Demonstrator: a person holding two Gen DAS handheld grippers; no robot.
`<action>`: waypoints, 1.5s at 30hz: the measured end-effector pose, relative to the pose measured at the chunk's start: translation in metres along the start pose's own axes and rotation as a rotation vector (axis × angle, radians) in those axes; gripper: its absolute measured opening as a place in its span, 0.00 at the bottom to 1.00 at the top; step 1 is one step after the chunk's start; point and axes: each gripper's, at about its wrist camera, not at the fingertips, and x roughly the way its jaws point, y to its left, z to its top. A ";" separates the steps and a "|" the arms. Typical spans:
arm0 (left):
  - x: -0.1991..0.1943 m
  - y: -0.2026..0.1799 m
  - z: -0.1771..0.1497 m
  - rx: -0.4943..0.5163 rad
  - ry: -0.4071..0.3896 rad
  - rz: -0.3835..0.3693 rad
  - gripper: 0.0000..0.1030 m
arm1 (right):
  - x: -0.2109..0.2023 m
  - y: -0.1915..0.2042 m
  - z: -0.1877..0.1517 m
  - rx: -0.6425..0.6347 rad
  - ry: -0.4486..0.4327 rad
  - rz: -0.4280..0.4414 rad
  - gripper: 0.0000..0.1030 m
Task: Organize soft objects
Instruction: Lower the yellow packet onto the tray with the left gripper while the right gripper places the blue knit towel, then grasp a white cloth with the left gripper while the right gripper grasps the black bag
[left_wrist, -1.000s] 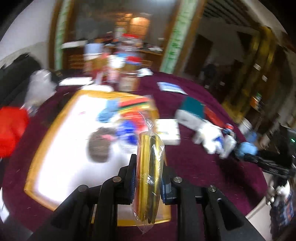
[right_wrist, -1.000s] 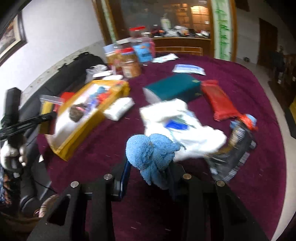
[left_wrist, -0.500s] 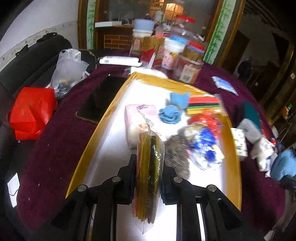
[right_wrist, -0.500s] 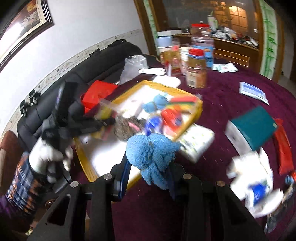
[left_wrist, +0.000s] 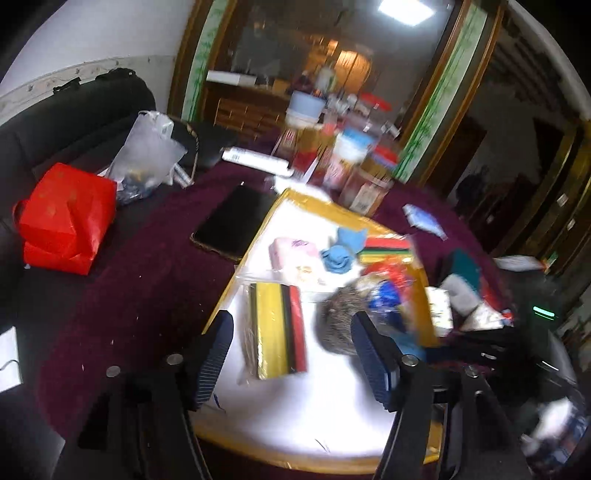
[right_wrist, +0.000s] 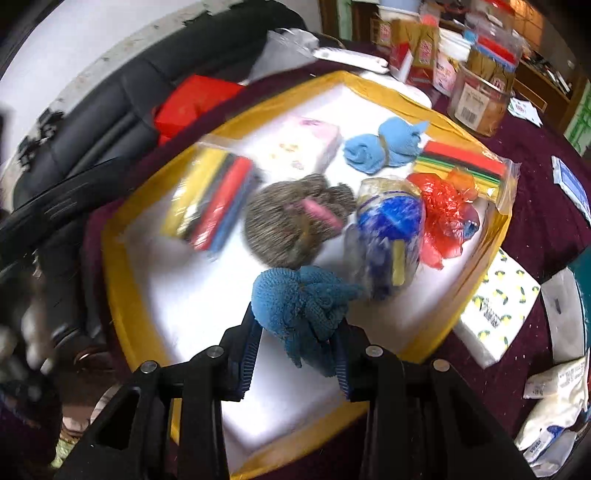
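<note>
Soft items mostly sit in the yellow-rimmed tray (right_wrist: 122, 295) with the white floor, on the maroon tablecloth (left_wrist: 140, 295).

Your left gripper (left_wrist: 291, 354): jaws are opening, wide apart, nothing pressed between the pads. The bagged felt pack (left_wrist: 275, 328) (yellow, black, red stripes in clear plastic) lies flat on the tray floor between and just beyond the fingers, clear of both. Right wrist view shows the same pack (right_wrist: 214, 199) blurred, at the tray's left side.

Your right gripper (right_wrist: 297, 347): fingers clenched on the blue knitted piece (right_wrist: 303, 302), which bulges up above the pads. It hangs over the near part of the tray; can't tell if it touches the floor.

In the tray, from the right wrist view:
- grey knitted hat (right_wrist: 288, 221) with a pink strip, centre, just beyond the blue piece
- clear bag with blue and yellow contents (right_wrist: 388, 236), right of the hat, touching it
- red crinkly bag (right_wrist: 447, 218), further right
- second felt pack (right_wrist: 461, 162), far right corner
- light blue cloth roll (right_wrist: 384, 144), far centre
- pink tissue pack (right_wrist: 306, 144), far left

Outside the tray: lemon-print napkin pack (right_wrist: 495, 314) against the right rim, white packets (right_wrist: 554, 417) near right, jars (right_wrist: 476, 99) at the far edge. Left wrist view: black phone (left_wrist: 232, 225) just left of the tray, red bag (left_wrist: 62, 218) further left on the dark sofa.
</note>
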 end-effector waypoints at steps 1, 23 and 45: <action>-0.009 0.000 -0.004 -0.006 -0.017 -0.020 0.68 | 0.003 -0.003 0.004 0.009 0.004 -0.004 0.34; -0.038 -0.017 -0.041 -0.091 -0.049 -0.112 0.74 | -0.083 -0.066 -0.010 0.194 -0.274 -0.007 0.75; 0.001 -0.208 -0.104 0.186 0.152 -0.350 0.77 | -0.162 -0.289 -0.261 0.758 -0.576 -0.183 1.00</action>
